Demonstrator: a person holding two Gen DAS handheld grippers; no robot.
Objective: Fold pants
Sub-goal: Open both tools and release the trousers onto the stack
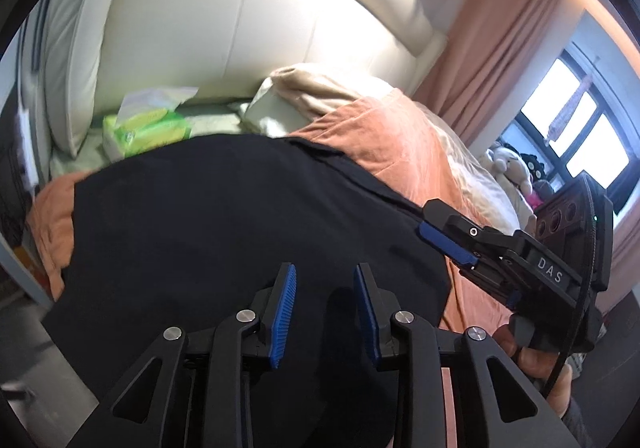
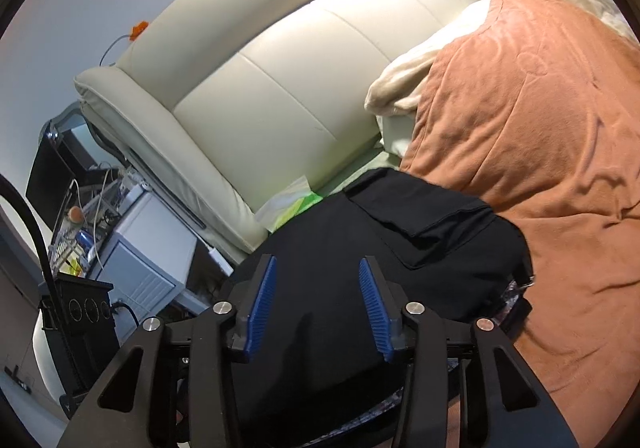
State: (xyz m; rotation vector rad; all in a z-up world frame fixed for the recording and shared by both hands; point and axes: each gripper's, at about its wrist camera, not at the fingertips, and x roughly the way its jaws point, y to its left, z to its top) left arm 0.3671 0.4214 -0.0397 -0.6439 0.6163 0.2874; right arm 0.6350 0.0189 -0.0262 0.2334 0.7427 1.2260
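Black pants (image 1: 224, 220) lie spread on an orange blanket (image 1: 396, 144) on the bed. My left gripper (image 1: 325, 276) is open just above the near part of the pants, nothing between its blue pads. My right gripper (image 1: 430, 226) shows in the left wrist view at the pants' right edge, held by a hand. In the right wrist view the right gripper (image 2: 317, 270) is open over the pants (image 2: 400, 244), whose flapped pocket (image 2: 420, 208) faces up. Whether either gripper touches the cloth is unclear.
A cream padded headboard (image 1: 248, 16) stands behind the bed. A green tissue pack (image 1: 144, 132) and a cream pillow (image 1: 304, 88) lie near it. Pink curtains (image 1: 492, 40), a window and plush toys (image 1: 516, 168) are at right. A cluttered white cabinet (image 2: 132, 244) stands left of the bed.
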